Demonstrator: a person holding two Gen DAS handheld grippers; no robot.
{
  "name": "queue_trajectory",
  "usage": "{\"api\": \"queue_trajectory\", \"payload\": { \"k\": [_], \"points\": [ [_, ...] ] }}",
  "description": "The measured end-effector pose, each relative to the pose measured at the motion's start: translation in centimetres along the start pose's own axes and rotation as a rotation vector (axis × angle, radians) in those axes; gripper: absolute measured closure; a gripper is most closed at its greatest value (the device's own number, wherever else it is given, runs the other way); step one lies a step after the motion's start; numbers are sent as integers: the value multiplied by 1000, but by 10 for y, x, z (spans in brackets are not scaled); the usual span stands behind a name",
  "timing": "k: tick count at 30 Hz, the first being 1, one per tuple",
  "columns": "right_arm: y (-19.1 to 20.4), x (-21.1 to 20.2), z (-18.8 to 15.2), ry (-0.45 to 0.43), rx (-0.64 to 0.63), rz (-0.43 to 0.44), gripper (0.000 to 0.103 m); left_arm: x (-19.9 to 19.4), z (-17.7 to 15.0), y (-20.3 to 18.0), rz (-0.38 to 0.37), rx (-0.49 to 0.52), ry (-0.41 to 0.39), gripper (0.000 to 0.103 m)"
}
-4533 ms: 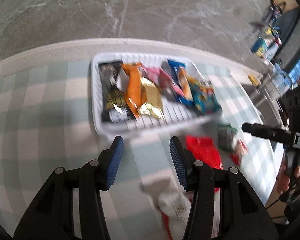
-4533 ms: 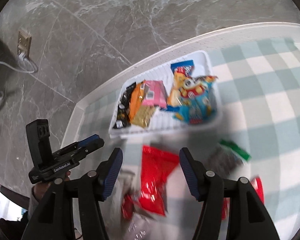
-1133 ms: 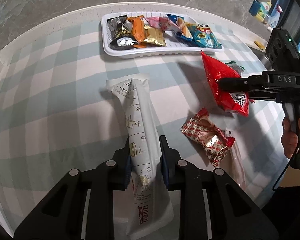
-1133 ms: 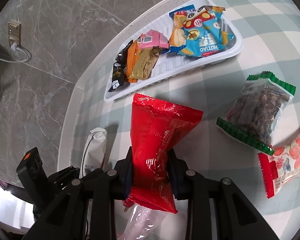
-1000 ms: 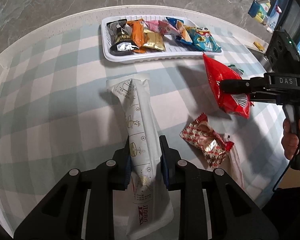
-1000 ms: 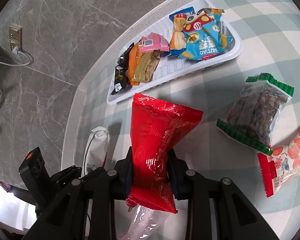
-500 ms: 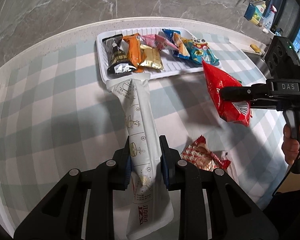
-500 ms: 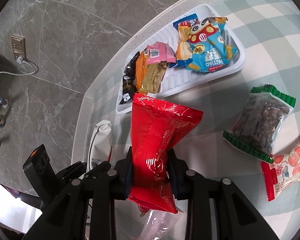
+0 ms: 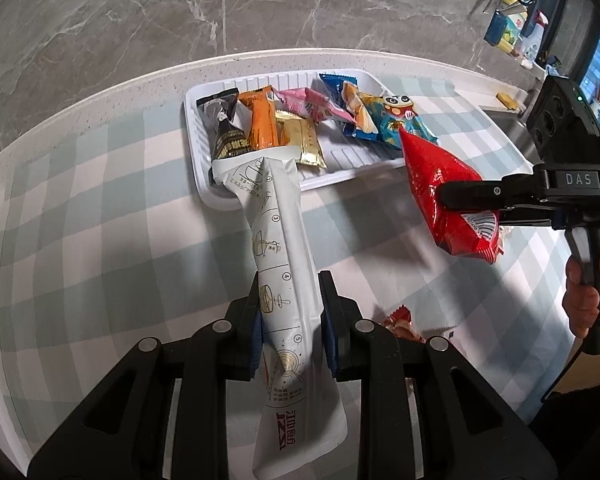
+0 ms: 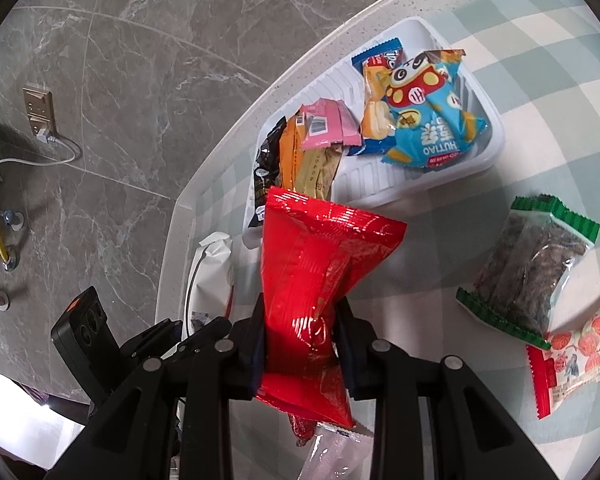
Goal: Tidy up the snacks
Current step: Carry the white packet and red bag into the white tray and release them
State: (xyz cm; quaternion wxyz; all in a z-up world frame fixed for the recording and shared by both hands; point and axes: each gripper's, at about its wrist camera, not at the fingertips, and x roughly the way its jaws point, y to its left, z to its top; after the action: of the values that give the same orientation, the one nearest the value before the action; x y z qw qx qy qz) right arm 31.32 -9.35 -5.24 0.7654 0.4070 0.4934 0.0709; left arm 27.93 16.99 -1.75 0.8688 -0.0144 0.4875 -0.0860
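Observation:
My left gripper (image 9: pixel 291 322) is shut on a long white pouch (image 9: pixel 278 236) and holds it in the air, its far end over the near left edge of the white tray (image 9: pixel 384 88). My right gripper (image 10: pixel 301 342) is shut on a red snack bag (image 10: pixel 316 276), held up just short of the tray (image 10: pixel 432 34); it also shows in the left wrist view (image 9: pixel 446 196). The tray holds several snack packets, among them a blue panda bag (image 10: pixel 424 120) and a pink packet (image 10: pixel 326 126).
The table has a green-and-white checked cloth (image 9: pixel 80 220). On it lie a green-edged bag of dark seeds (image 10: pixel 536 268), a red-and-white strawberry packet (image 10: pixel 576 350) and a red patterned packet (image 9: pixel 400 324) near my left gripper. A grey marble floor lies beyond the table's edge.
Both grippers, open 4.5 s ago, have shut on their bags. Over the last second both have carried them closer to the tray.

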Motion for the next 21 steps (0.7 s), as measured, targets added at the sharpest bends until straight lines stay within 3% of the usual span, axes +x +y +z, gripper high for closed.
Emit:
{"api": "queue_trajectory", "payload": {
  "k": [21],
  "points": [
    [13,3,49,-36,-11,10,71,11,59,6,-28,13,-45,81]
  ]
}}
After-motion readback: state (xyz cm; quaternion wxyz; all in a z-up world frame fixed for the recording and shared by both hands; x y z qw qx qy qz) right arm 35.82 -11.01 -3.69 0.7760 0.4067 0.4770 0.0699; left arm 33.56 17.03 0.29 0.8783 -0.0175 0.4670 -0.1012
